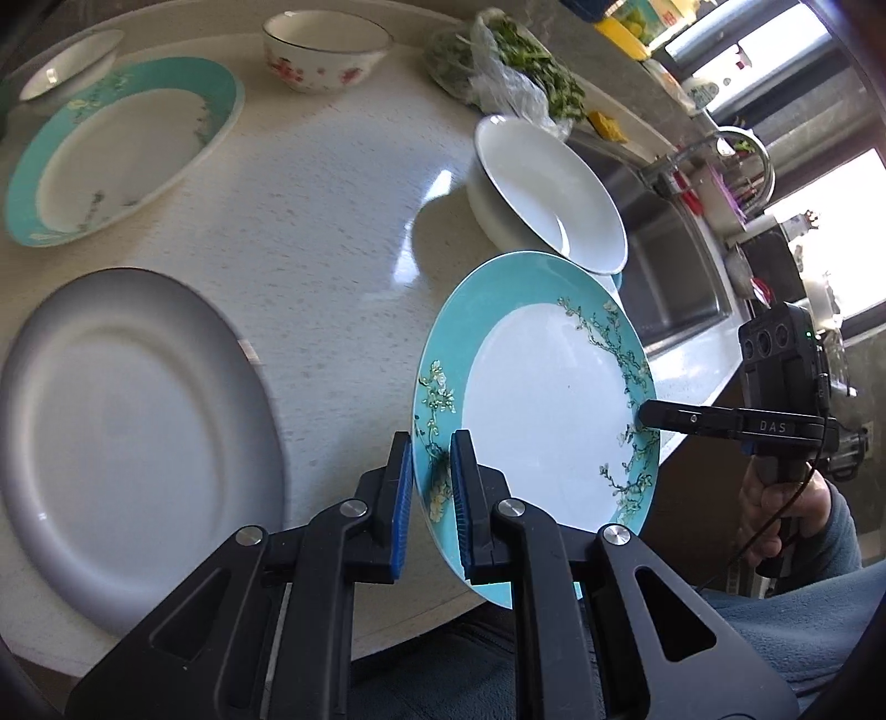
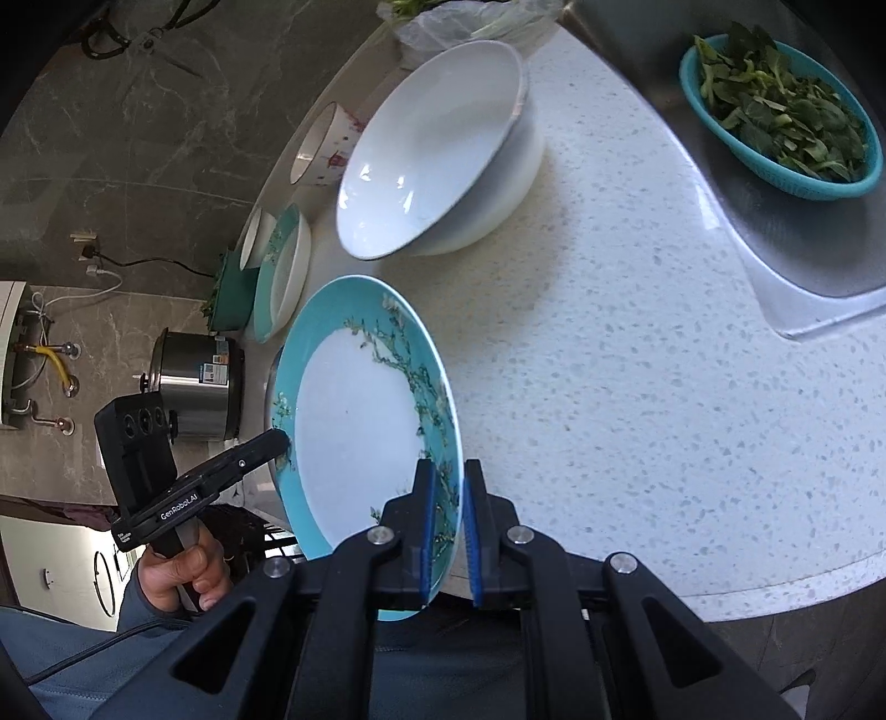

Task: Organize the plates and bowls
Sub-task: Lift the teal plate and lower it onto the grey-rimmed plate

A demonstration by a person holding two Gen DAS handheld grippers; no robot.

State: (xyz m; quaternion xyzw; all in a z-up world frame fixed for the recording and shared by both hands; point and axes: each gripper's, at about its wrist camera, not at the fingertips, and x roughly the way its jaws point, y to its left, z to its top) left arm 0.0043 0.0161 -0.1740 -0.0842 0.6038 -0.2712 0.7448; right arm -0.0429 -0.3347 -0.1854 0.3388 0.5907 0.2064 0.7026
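We see the speckled bench [image 1: 310,183] carrying a grey plate [image 1: 133,437], a second teal plate [image 1: 119,149] and white bowls [image 1: 548,194]. Above its edge, the teal flowered plate [image 1: 548,399] is lifted and tilted, held from two sides. The left hand-held gripper [image 1: 432,482] is clenched on its near rim. The right hand-held gripper [image 2: 446,526] grasps the opposite rim.

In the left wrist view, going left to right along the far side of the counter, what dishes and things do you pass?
Small white bowl → teal-rimmed plate → flowered bowl → bag of greens → faucet.
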